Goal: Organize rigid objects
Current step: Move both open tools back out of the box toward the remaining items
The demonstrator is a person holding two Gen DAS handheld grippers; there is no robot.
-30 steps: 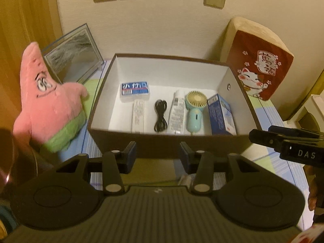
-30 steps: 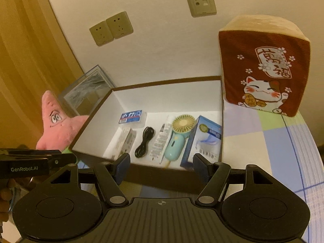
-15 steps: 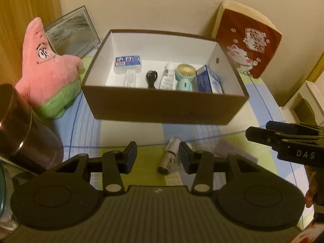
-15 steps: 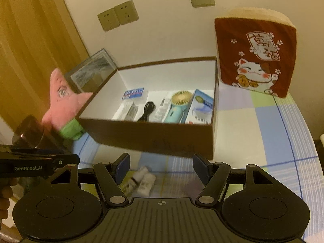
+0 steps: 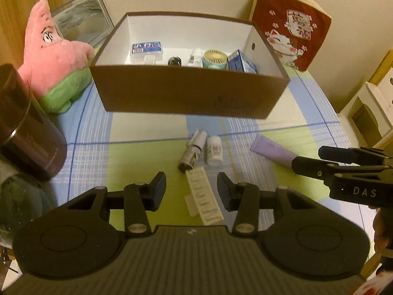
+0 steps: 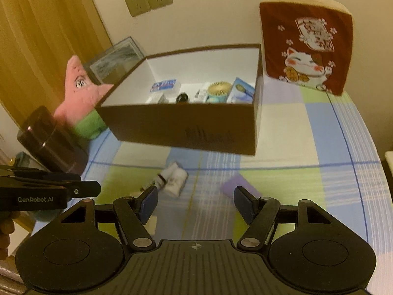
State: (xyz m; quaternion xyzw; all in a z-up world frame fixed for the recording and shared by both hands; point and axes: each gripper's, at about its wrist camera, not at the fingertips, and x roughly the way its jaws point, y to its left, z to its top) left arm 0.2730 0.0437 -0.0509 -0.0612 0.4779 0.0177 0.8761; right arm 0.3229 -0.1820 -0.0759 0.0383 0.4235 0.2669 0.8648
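A brown box (image 5: 186, 93) (image 6: 181, 127) with a white inside holds several items: a blue-labelled case (image 5: 146, 48), a black cable, a tube, a mint fan (image 5: 215, 59) and a blue carton (image 5: 239, 62). On the checked cloth in front lie a small white bottle (image 5: 214, 150) (image 6: 175, 181), a slim dark-tipped tube (image 5: 194, 151), a flat white strip pack (image 5: 203, 198) and a lilac tube (image 5: 272, 151) (image 6: 239, 184). My left gripper (image 5: 191, 188) hangs open over the strip pack. My right gripper (image 6: 196, 202) is open above the cloth, with nothing between its fingers.
A pink star plush (image 5: 54, 54) and a framed picture (image 5: 81, 18) stand left of the box. A dark round canister (image 5: 27, 127) sits at the near left. A red cat-print cushion (image 5: 292, 27) leans at the back right. White furniture (image 5: 368, 103) stands past the right edge.
Both grippers have pulled back from the box and sunk. The loose items on the cloth in front of the box have come into view. Jaws unchanged.
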